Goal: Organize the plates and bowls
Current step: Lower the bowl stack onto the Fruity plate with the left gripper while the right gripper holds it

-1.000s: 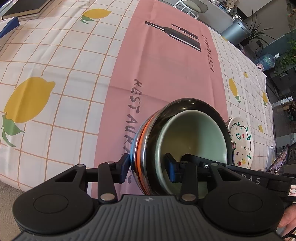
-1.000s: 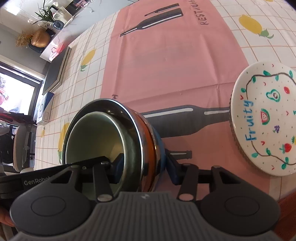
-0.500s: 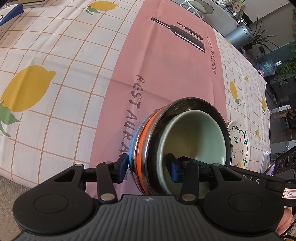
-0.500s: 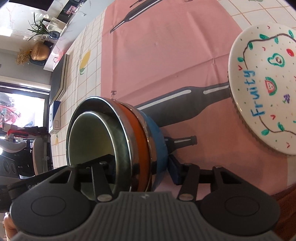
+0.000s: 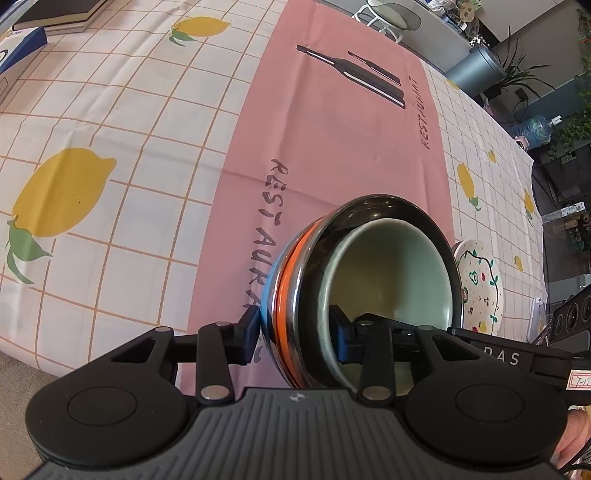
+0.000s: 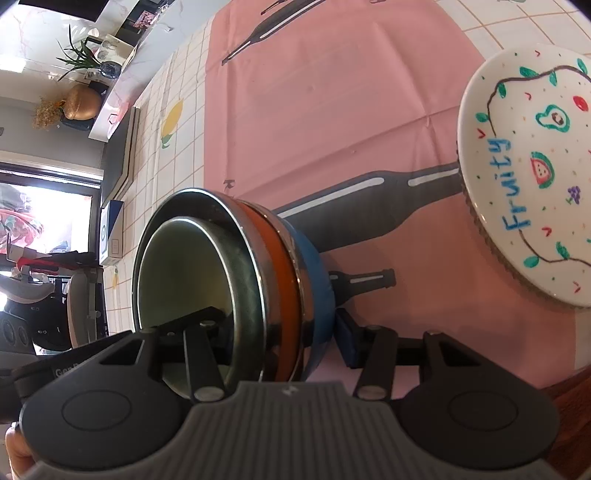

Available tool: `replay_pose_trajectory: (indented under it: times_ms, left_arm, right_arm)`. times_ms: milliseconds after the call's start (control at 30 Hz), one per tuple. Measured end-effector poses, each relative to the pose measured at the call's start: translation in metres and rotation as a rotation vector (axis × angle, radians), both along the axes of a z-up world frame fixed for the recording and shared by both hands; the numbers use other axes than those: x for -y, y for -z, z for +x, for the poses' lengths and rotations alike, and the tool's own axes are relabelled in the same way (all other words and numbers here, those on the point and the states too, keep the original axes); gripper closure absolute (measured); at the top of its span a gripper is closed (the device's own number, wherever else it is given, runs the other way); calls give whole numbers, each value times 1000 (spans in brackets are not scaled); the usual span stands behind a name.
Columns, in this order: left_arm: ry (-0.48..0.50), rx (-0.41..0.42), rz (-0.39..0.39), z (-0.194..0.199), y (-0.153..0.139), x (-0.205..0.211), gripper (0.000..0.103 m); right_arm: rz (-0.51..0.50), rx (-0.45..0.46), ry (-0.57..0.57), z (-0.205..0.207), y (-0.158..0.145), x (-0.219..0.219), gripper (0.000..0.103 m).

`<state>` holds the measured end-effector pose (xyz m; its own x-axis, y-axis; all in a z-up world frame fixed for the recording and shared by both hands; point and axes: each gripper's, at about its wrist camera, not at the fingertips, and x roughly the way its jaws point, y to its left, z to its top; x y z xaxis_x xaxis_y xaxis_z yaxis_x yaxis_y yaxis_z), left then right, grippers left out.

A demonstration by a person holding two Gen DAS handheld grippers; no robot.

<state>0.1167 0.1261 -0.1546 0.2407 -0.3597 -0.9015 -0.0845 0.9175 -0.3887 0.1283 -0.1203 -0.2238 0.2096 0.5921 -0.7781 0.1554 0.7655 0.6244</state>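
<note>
A nested bowl stack (image 5: pixel 291 280) has a blue bowl outermost, then orange, then steel, with a pale green bowl (image 5: pixel 391 280) inside. My left gripper (image 5: pixel 295 332) clamps its near wall, one pad on the blue outside and one inside the green bowl; its jaws are closing. My right gripper (image 6: pixel 277 332) is shut on the opposite wall of the bowl stack (image 6: pixel 280 273) in the same way. A white "Fruity" plate (image 6: pixel 535 184) lies on the pink runner to the right, and the plate (image 5: pixel 480 284) shows small behind the stack in the left wrist view.
The table wears a lemon-print cloth (image 5: pixel 92 147) with a pink runner (image 5: pixel 332 129) down the middle. Books (image 5: pixel 55 14) and a blue box (image 5: pixel 18 48) lie at the far left. A stool (image 5: pixel 391 14) and a grey bin (image 5: pixel 476 70) stand beyond the far edge.
The right wrist view has rolled, so the plate now sits higher and nearer. The left gripper's jaws have drawn in slightly on the stack. Both grips persist.
</note>
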Motion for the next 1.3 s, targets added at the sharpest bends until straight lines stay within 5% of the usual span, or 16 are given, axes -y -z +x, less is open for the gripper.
replay_pose_trajectory:
  times_ms: [400,800,1300]
  left_arm:
    - [13,53,19,2,-32,26,59]
    - [87,128,1,7,-72,107,59]
    - [105,75,-76,30,-47,195,60]
  right_arm:
    - [23,32,28,-3,-22,23,54]
    - [28,95,95,-16,-69,104,54]
    - [-63,82,121,-7,-76,203,54]
